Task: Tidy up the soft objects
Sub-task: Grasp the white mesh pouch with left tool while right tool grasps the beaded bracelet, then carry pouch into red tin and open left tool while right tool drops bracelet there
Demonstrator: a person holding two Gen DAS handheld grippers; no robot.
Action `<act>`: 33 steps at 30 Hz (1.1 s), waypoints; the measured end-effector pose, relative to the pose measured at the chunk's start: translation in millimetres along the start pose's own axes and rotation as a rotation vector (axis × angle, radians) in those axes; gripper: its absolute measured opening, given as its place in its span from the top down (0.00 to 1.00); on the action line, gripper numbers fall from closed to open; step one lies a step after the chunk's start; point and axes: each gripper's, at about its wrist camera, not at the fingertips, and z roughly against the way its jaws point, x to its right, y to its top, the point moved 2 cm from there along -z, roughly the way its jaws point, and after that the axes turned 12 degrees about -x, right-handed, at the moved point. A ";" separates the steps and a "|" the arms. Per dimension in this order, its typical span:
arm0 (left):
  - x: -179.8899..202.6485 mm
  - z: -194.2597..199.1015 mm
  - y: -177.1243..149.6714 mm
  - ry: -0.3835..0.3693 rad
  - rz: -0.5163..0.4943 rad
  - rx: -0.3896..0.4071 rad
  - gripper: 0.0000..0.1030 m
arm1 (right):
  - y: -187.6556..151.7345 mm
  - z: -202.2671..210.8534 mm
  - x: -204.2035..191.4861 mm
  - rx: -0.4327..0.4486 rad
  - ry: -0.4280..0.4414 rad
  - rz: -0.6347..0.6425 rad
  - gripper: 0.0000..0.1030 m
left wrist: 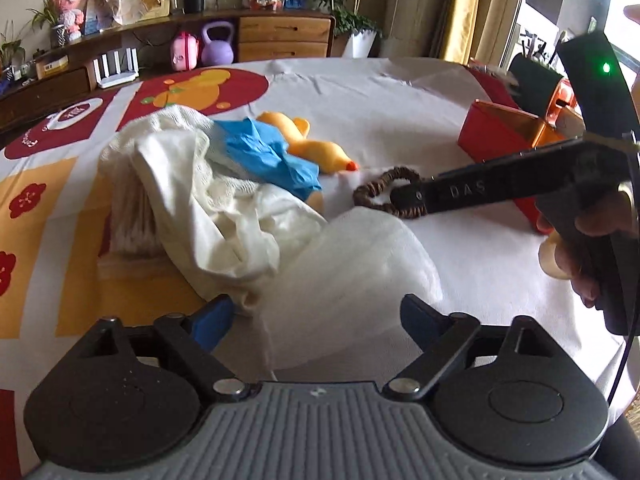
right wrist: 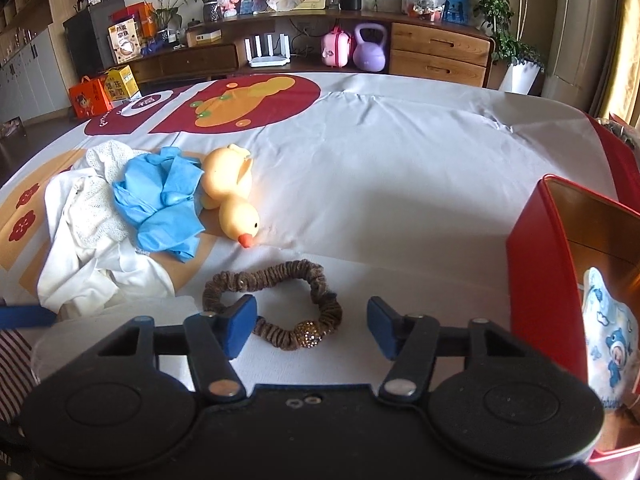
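Note:
In the right wrist view my right gripper (right wrist: pixel 310 324) is open and low over a brown scrunchie (right wrist: pixel 280 276) with a glittery bead. Its left pad sits inside the loop, and the beaded part lies between the pads untouched. Beyond lie a yellow rubber duck (right wrist: pixel 236 200), crumpled blue gloves (right wrist: pixel 168 200) and a heap of white cloths (right wrist: pixel 88 232). In the left wrist view my left gripper (left wrist: pixel 320 312) is open, with a folded white gauze cloth (left wrist: pixel 352 264) between its fingers. A finger (left wrist: pixel 460 190) of the right gripper reaches onto the scrunchie (left wrist: pixel 384 196).
An open red box (right wrist: pixel 532 248) stands at the right and holds a white cloth printed with blue bears (right wrist: pixel 612 340). The printed tablecloth (right wrist: pixel 400 168) covers the table. A sideboard (right wrist: pixel 440 52) with a purple kettlebell (right wrist: pixel 370 50) runs along the back. A hand (left wrist: pixel 584 240) grips the right gripper's handle.

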 end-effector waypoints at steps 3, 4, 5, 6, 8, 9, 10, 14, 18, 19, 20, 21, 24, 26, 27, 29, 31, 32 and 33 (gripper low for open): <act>4.2 -6.7 -2.7 -0.001 -0.005 -0.027 0.20 | -0.7 -0.1 -1.8 0.006 0.000 0.008 0.51; 5.8 -7.6 -3.3 -0.003 -0.009 -0.031 0.24 | -1.2 0.0 -3.0 0.008 -0.001 0.013 0.54; 7.8 -8.3 -4.3 -0.005 -0.014 -0.034 0.25 | -1.8 0.1 -3.7 0.010 -0.001 0.017 0.56; 9.6 -8.5 -5.1 -0.004 -0.021 -0.036 0.27 | -1.9 0.1 -4.9 0.011 0.001 0.020 0.60; 13.5 -8.2 -6.5 0.012 -0.033 -0.034 0.37 | -2.5 0.3 -5.6 0.016 0.000 0.020 0.62; 14.7 -7.9 -6.4 0.021 -0.038 -0.036 0.42 | -2.7 0.4 -6.0 0.017 0.003 0.020 0.66; 15.6 -7.3 -6.7 0.032 -0.039 -0.035 0.47 | -3.6 0.3 -6.2 0.017 0.007 0.019 0.71; 21.0 -4.4 -9.7 0.081 -0.068 -0.032 0.65 | -7.1 0.3 -8.3 0.017 -0.013 0.037 0.82; 26.9 -0.1 -12.9 0.116 -0.103 -0.025 0.74 | -10.6 3.5 -10.6 0.026 -0.019 0.041 0.86; 28.5 1.5 -13.7 0.123 -0.110 -0.019 0.79 | -11.8 4.4 -10.8 0.028 -0.019 0.041 0.91; 30.3 3.3 -14.6 0.133 -0.119 -0.012 0.81 | -13.1 5.5 -10.6 0.031 -0.016 0.039 0.92; 32.2 5.1 -15.2 0.142 -0.129 -0.009 0.83 | -14.9 7.2 -10.5 0.035 -0.018 0.035 0.92; 36.0 11.3 -15.7 0.147 -0.153 0.017 0.87 | -19.0 11.9 -9.3 0.046 -0.019 0.029 0.93; 38.7 14.1 -15.9 0.140 -0.166 0.031 0.88 | -22.3 16.3 -8.7 0.060 -0.031 0.023 0.93; 39.0 14.6 -15.6 0.137 -0.165 0.033 0.88 | -23.6 19.0 -7.9 0.067 -0.033 0.019 0.93; 38.9 15.4 -14.1 0.135 -0.159 0.033 0.88 | -26.7 26.4 -6.7 0.082 -0.032 0.010 0.93; 38.4 17.8 -11.9 0.131 -0.147 0.040 0.89 | -28.5 35.1 -5.3 0.098 -0.034 0.004 0.93; 38.3 19.9 -11.1 0.127 -0.143 0.047 0.89 | -29.4 39.7 -4.1 0.104 -0.031 -0.002 0.93; 39.9 22.6 -10.1 0.126 -0.143 0.055 0.89 | -30.2 44.6 -2.8 0.112 -0.032 -0.008 0.93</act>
